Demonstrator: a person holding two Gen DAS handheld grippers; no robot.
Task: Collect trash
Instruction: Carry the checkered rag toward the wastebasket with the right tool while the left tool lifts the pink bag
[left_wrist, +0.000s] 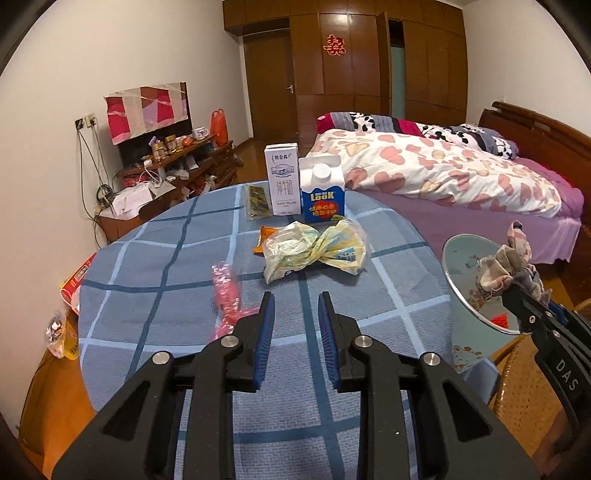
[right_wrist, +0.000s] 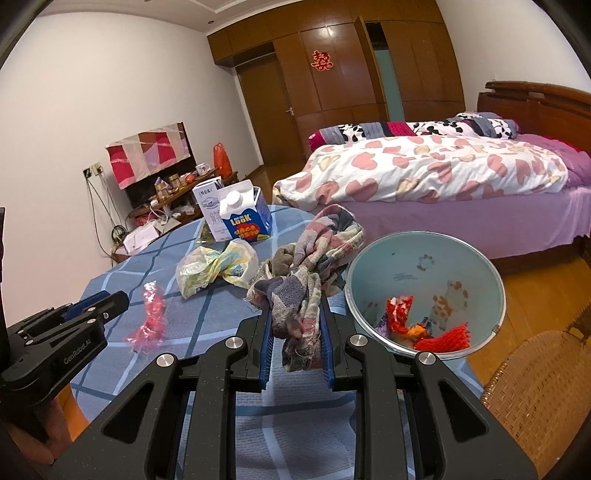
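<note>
My right gripper (right_wrist: 295, 314) is shut on a crumpled plaid rag (right_wrist: 306, 273), held above the table edge just left of the pale blue trash bin (right_wrist: 476, 254); the rag (left_wrist: 506, 266) also shows in the left wrist view, over the bin (left_wrist: 452, 258). The bin holds red and orange scraps (right_wrist: 443, 336). My left gripper (left_wrist: 296, 306) is open and empty over the blue checked tablecloth (left_wrist: 166, 258). Ahead of it lie a knotted yellow plastic bag (left_wrist: 314, 251), a pink plastic wrapper (left_wrist: 227, 291), an orange packet (left_wrist: 264, 236) and a dark green packet (left_wrist: 256, 201).
A white milk carton (left_wrist: 281, 179) and a blue LOOK carton (left_wrist: 322, 192) stand at the table's far edge. A bed (left_wrist: 461, 173) lies behind on the right. A wicker chair (right_wrist: 535, 398) stands beside the bin. A cluttered TV stand (left_wrist: 173, 166) is at the left wall.
</note>
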